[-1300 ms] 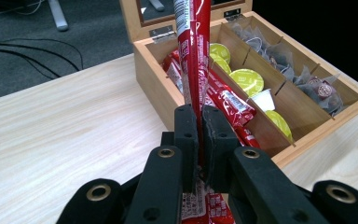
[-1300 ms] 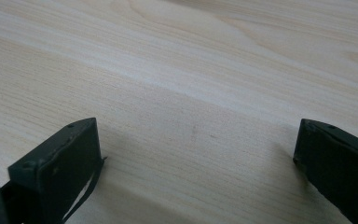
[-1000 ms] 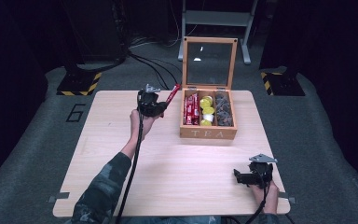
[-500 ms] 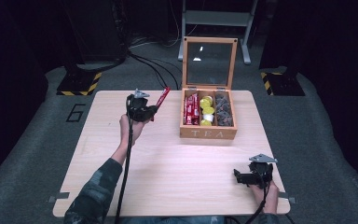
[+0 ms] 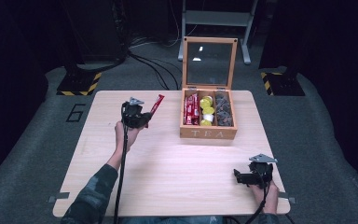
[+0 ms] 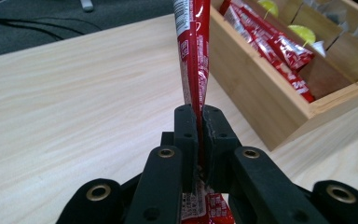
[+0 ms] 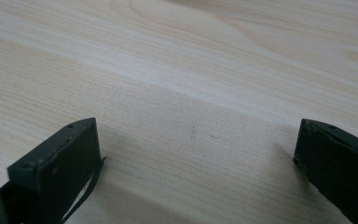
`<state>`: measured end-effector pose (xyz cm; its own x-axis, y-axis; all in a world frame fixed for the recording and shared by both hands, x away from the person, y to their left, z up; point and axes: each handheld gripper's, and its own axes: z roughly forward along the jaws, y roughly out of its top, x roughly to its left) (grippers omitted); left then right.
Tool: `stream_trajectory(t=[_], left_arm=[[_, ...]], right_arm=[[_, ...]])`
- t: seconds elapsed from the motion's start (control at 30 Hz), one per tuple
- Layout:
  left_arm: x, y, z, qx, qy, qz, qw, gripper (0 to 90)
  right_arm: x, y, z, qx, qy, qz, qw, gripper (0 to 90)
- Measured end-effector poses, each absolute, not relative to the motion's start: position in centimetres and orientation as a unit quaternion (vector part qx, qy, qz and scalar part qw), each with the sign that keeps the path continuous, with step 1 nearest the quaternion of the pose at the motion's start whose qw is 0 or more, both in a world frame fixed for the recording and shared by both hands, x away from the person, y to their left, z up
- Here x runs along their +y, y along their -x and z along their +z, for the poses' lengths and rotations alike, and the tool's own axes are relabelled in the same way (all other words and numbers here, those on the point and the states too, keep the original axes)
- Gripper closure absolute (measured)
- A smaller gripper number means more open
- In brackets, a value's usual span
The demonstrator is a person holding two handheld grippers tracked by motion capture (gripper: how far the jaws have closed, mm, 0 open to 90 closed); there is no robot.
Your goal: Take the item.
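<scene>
Pale wood worktop (image 5: 168, 168). Wooden tea box (image 5: 208, 133) at far side, lid up, red sachets, yellow pods inside. Left hand-held gripper (image 6: 199, 126) clamped tight on red stick sachet (image 6: 193, 56), raised above worktop, just left of box. Right hand-held gripper (image 7: 196, 154) gapes wide, empty, near front right corner.

open tabletop (image 5: 177, 163), tea box (image 5: 208, 133) far right

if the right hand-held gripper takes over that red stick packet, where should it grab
Probably the free upper half of the red stick packet, coming from its flat sides. The left hand-held gripper pinches the lower part, and the packet is thin and flat, so jaws closing across the faces should hold best.
</scene>
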<state>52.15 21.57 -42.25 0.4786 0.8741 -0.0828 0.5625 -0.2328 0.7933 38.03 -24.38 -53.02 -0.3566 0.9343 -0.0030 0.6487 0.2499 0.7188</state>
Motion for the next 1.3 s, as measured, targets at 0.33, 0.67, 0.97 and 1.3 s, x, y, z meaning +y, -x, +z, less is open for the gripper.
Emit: stream_trajectory(t=[0.33,0.67,0.97,1.3], left_arm=[[23.2,-52.7,-44.7,0.494,-0.758,0.188,0.383,85.0],[25.2,-53.3,-46.1,0.521,-0.750,0.190,0.361,84.9],[26.4,-54.3,-48.0,0.542,-0.748,0.185,0.336,84.9],[27.2,-55.2,-49.6,0.558,-0.746,0.180,0.317,84.8]], right_arm=[[-24.4,-38.0,-53.0,0.759,-0.522,0.321,0.223,0.0],[-24.4,-38.0,-53.0,0.757,-0.524,0.320,0.223,0.0],[-24.4,-38.0,-53.0,0.757,-0.524,0.320,0.223,0.0],[-24.4,-38.0,-53.0,0.757,-0.524,0.320,0.223,0.0]])
